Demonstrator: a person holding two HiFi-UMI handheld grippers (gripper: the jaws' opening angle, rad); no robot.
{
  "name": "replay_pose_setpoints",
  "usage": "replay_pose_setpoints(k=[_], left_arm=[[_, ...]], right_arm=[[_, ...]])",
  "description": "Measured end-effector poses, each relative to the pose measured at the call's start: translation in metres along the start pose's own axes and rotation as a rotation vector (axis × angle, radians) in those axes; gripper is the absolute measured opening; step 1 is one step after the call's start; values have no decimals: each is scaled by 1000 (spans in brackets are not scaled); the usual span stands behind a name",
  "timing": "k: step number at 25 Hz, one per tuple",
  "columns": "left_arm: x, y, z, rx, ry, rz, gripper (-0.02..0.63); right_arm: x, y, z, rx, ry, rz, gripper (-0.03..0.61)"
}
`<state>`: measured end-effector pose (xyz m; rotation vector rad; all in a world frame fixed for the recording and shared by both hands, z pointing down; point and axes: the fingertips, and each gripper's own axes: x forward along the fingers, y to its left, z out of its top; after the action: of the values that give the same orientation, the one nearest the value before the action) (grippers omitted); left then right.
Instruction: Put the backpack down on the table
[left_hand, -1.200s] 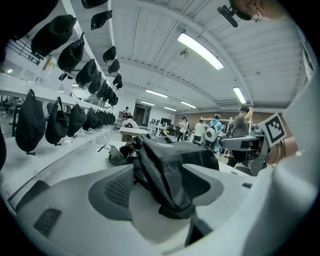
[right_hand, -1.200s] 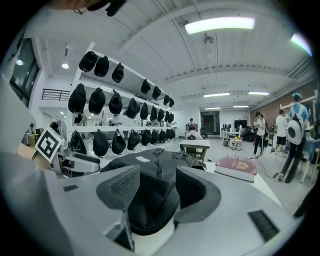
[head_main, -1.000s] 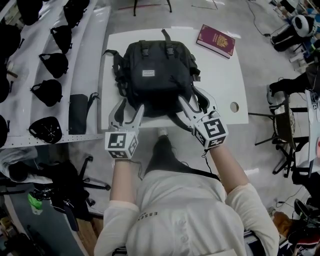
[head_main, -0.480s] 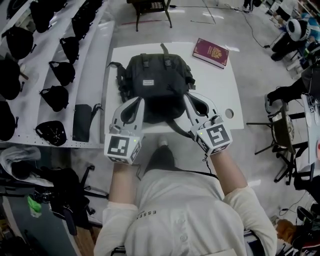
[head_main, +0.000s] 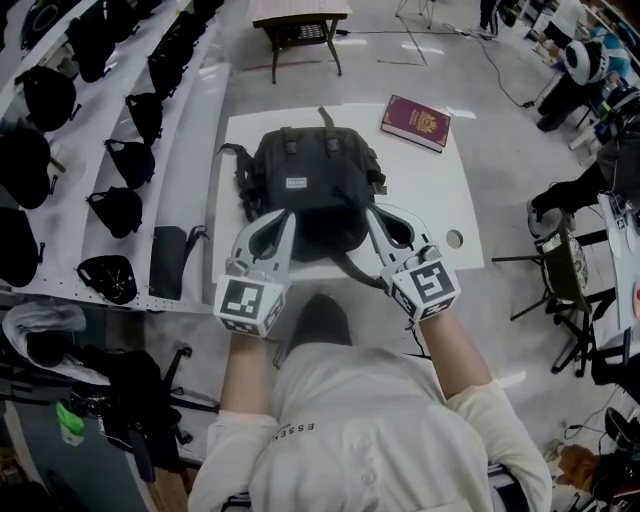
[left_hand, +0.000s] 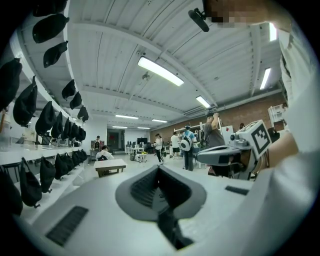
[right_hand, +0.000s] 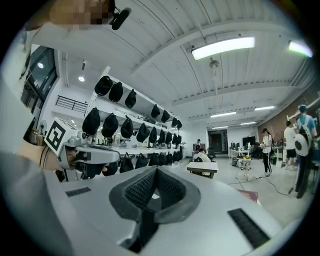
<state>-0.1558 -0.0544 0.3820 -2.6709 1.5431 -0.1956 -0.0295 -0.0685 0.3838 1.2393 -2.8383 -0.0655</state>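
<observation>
While both hands sit close in to the body, the left gripper (head_main: 286, 218) and right gripper (head_main: 373, 214) hover side by side over the near edge of the table (head_main: 445, 195), pointing away and level.

- Jaws: both pairs fully together. Each gripper view shows the dark pads meeting with nothing pinched between them.
- Just past the tips: the backpack (head_main: 310, 180) lies flat on the white table, front panel up, its near end under the jaw tips. Contact cannot be told from above.
- One loose strap (head_main: 352, 262) trails off the near edge between the grippers, passing close by the right one.
- Farther on: a maroon booklet (head_main: 414, 122) at the far right corner, well apart from the pack. Black bags (head_main: 118, 210) line the shelving to the left, and a bench (head_main: 300, 18) stands beyond the table.

Reading: put-down looks complete, with the pack resting unsupported. Step in hand is the let-go and clear-off. Next move calls for drawing both grippers straight back, minding that trailing strap so the pack isn't dragged.
</observation>
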Motion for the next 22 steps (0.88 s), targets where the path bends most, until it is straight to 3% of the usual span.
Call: replay_pose_setpoints(k=[22], left_arm=[[13, 7, 7, 29, -5, 11, 3]], right_arm=[[13, -3, 1, -1, -13, 10, 14]])
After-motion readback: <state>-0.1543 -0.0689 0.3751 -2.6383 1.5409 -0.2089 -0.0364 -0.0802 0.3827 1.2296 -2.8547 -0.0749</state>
